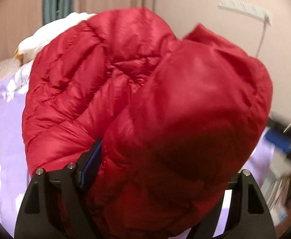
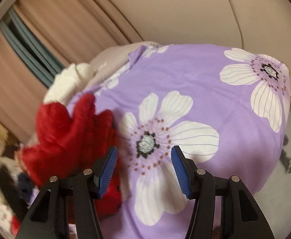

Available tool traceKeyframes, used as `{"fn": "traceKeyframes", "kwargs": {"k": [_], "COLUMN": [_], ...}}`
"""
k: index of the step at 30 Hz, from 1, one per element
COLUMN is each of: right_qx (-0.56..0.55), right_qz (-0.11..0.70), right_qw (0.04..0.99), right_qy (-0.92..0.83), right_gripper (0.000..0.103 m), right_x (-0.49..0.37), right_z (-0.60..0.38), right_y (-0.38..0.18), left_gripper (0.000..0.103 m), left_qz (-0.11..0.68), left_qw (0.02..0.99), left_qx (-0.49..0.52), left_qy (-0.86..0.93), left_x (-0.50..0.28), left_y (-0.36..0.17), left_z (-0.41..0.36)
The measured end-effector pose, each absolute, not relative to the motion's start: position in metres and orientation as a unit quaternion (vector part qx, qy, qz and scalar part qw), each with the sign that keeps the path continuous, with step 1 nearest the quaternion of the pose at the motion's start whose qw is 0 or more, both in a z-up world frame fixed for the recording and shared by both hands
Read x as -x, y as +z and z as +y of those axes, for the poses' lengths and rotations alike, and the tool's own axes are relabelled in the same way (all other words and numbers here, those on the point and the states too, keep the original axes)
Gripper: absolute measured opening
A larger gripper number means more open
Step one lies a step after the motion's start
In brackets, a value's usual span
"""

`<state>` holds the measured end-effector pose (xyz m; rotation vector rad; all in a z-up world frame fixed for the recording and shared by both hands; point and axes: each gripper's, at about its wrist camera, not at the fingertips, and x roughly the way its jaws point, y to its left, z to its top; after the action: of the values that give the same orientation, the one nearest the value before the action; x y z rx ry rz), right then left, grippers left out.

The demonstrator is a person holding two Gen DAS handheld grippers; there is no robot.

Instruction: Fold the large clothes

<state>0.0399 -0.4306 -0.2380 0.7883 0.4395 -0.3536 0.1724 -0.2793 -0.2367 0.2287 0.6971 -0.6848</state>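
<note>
A red quilted puffer jacket (image 1: 109, 75) lies bunched on a bed with a purple floral cover (image 1: 4, 123). My left gripper (image 1: 155, 159) is shut on a thick fold of the jacket, lifted in front of the lens; only the left blue pad (image 1: 91, 161) shows, the right finger is hidden by fabric. In the right wrist view, the jacket (image 2: 65, 137) sits at the left. My right gripper (image 2: 144, 171) is open and empty above the purple cover (image 2: 215, 99), just right of the jacket.
A white garment (image 1: 51, 33) lies beyond the jacket, also in the right wrist view (image 2: 69, 83). Beige curtains (image 2: 51, 31) and a wall stand behind the bed. A white power strip (image 1: 245, 8) hangs on the wall. Blurred clutter (image 1: 284, 135) lies right of the bed.
</note>
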Motion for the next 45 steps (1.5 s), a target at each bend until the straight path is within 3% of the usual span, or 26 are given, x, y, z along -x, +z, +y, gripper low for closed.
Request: {"fn": "traceKeyframes", "kwargs": {"k": [6, 13, 22, 30, 35, 45], "right_qx": [-0.333, -0.325, -0.307, -0.297, -0.272, -0.274], "right_qz": [0.218, 0.243, 0.298, 0.324, 0.330, 0.310], "right_qw": [0.912, 0.912, 0.897, 0.888, 0.890, 0.893], "right_qy": [-0.101, -0.059, -0.110, -0.132, -0.157, -0.176], "right_gripper": [0.058, 0.059, 0.059, 0.059, 0.059, 0.059], "right_x": [-0.071, -0.093, -0.108, -0.115, -0.111, -0.092], "right_z": [-0.406, -0.381, -0.370, -0.363, -0.357, -0.360], "right_y": [-0.207, -0.212, -0.237, -0.252, -0.252, -0.229], "left_gripper": [0.082, 0.084, 0.084, 0.089, 0.087, 0.087], "left_qz": [0.335, 0.339, 0.386, 0.351, 0.343, 0.347], "left_qw": [0.873, 0.872, 0.864, 0.895, 0.923, 0.921], "left_qx": [-0.109, -0.082, 0.075, 0.169, 0.148, 0.160], "left_qy": [-0.338, -0.344, -0.316, -0.216, -0.098, -0.076], "left_x": [-0.156, -0.126, -0.150, -0.167, -0.202, -0.270], "left_y": [-0.225, -0.203, -0.169, -0.152, -0.166, -0.184], "left_z": [-0.258, -0.215, -0.113, -0.031, -0.037, -0.102]}}
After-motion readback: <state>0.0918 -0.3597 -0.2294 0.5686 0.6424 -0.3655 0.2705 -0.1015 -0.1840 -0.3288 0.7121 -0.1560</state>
